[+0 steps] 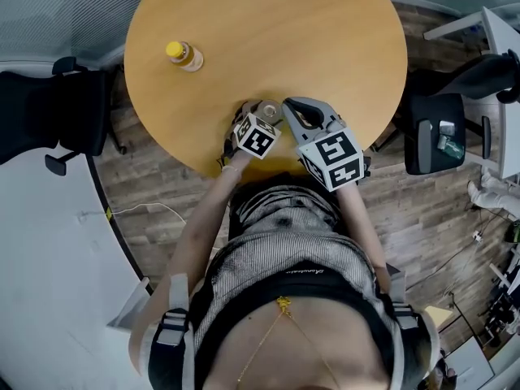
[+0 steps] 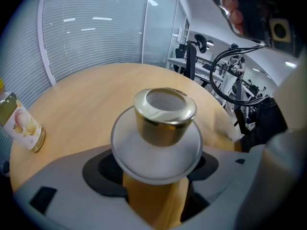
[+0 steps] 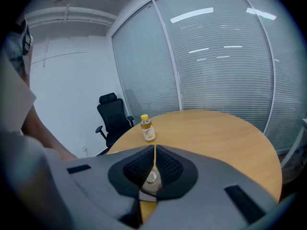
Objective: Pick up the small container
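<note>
A small container (image 2: 164, 116), white-bodied with a gold neck, is clamped between the fingers of the left gripper (image 2: 156, 169) at the near edge of the round wooden tabletop (image 1: 309, 39); just beside it, the right gripper (image 3: 154, 150) has its fingers pressed together, empty. A yellow-capped bottle (image 1: 184, 55) stands well apart
</note>
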